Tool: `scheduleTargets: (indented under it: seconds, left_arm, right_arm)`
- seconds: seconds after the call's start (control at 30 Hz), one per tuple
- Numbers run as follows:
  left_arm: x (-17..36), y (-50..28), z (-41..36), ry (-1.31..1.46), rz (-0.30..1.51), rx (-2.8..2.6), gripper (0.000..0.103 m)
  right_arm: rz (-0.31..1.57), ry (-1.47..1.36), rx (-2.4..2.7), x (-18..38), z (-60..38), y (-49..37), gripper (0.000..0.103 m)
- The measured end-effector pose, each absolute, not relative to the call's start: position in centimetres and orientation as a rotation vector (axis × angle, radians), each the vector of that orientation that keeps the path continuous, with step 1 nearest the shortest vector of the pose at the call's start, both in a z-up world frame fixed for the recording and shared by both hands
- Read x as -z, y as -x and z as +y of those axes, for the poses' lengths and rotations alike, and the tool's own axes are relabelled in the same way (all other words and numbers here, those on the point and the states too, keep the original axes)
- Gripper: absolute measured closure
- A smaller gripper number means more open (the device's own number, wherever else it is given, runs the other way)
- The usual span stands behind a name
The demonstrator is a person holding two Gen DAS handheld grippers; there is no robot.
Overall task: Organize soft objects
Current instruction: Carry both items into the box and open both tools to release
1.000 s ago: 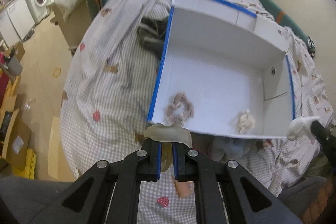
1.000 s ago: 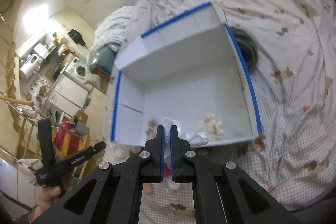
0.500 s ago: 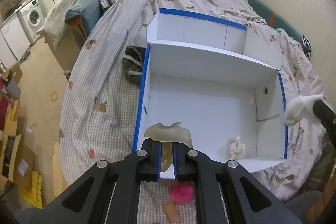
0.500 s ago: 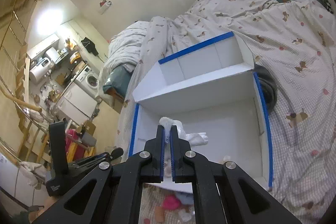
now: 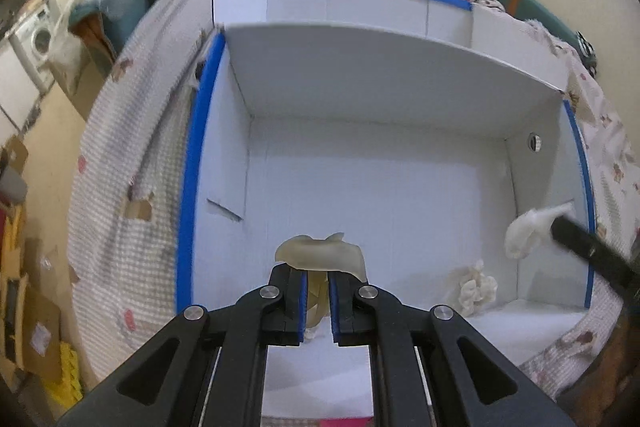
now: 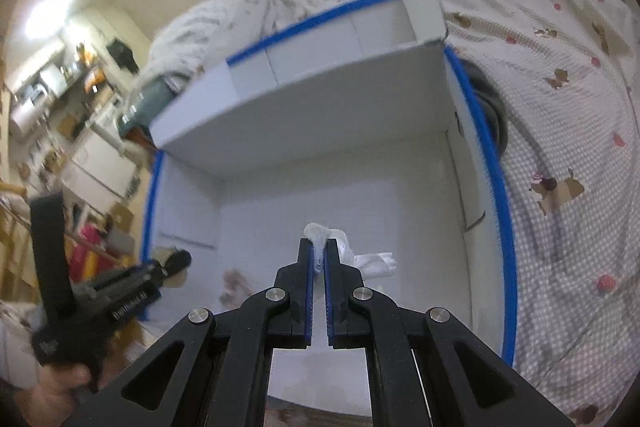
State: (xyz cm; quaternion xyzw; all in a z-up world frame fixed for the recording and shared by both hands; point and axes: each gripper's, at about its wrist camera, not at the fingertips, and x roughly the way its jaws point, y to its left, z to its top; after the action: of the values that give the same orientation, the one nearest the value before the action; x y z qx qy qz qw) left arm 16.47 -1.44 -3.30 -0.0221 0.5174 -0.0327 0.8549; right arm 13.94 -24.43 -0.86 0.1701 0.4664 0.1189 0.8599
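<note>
1. The left gripper (image 5: 317, 281) pinches a pale, translucent soft piece (image 5: 320, 253) between narrow jaws, held above the near left part of the white box (image 5: 360, 83).
2. A cream scrunchie (image 5: 476, 289) lies on the box floor at the near right corner.
3. The right gripper (image 6: 317, 263) clamps a white cloth (image 6: 360, 259) above the box's right side; the cloth's loose end hangs to the right of the fingers.
4. The box, edged in blue tape (image 6: 492, 163), sits on a checked bedspread (image 6: 560, 131).
</note>
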Motion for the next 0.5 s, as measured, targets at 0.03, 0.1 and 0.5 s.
scheduleTargets:
  seconds: [0.03, 0.1, 0.5]
  left_arm:
    - [3.6, -16.6, -1.3, 0.055, 1.091, 0.064, 0.095]
    - [3.9, -16.9, -1.3, 0.055, 1.095, 0.053, 0.095]
    - [4.4, -17.4, -1.6, 0.053, 1.105, 0.055, 0.094]
  right_arm:
    - [1.002, -0.343, -0.248, 1.4, -24.1, -14.1, 0.096]
    - [1.041, -0.319, -0.247, 2.2, -23.6, -14.4, 0.096]
    - [1.083, -0.353, -0.386, 3.8, -21.2, -14.4, 0.096]
